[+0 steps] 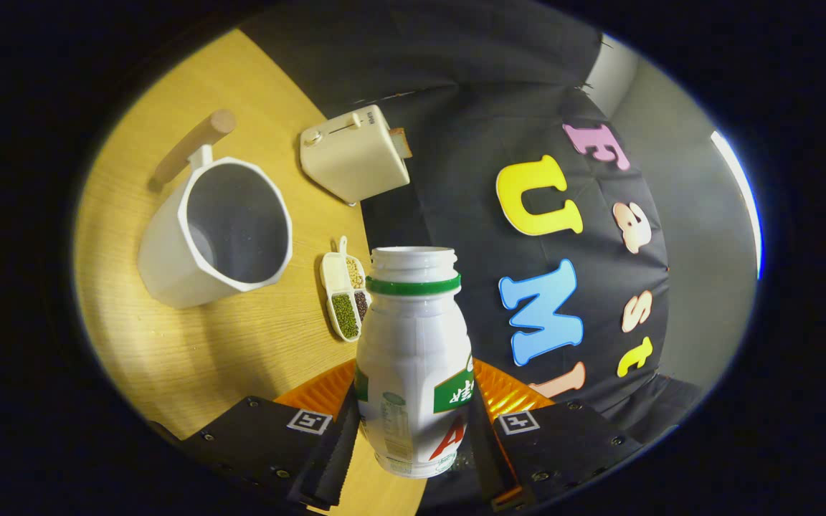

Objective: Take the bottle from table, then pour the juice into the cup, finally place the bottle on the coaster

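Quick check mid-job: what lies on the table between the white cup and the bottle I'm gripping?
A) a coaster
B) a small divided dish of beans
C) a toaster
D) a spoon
B: a small divided dish holding beans and seeds lies between the white cup and the bottle, which the gripper clamps from both sides.

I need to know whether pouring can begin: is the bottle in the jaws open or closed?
Open. The bottle held between the jaws has no cap; its bare threaded neck shows above the green ring. How much juice it holds, cannot tell.
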`<state>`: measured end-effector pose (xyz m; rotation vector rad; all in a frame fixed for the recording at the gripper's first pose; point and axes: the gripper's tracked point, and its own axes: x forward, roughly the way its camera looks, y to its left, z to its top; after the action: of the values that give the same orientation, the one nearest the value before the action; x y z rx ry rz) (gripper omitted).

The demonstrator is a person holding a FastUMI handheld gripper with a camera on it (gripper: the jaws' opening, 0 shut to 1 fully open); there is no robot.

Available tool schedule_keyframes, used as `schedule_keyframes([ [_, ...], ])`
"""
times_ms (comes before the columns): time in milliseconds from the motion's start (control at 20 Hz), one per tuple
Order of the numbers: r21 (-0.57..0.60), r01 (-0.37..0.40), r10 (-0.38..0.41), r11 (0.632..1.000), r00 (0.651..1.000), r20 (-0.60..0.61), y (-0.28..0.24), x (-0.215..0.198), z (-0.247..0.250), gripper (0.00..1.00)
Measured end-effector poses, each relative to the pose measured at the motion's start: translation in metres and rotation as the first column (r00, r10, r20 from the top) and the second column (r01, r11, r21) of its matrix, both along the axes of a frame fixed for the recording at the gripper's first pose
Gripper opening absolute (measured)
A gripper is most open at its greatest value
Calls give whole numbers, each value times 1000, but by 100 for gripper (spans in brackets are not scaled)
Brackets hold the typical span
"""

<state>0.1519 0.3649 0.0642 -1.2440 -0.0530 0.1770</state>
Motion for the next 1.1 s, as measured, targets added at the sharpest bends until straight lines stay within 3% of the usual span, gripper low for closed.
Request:
schedule_keyframes([
  [150, 174, 27, -23, 984, 999, -24, -14, -1, 3, 69],
  [300, 326, 46, -29, 944, 998, -57, -24, 1, 3, 69],
  [500, 575, 65, 22, 816, 989, -143, -29, 4, -2, 69],
  [700, 723, 81, 88, 686, 977, -192, -29, 5, -13, 69],
  [1100, 853, 69, 122, 517, 981, -154, -39, 11, -11, 69],
])
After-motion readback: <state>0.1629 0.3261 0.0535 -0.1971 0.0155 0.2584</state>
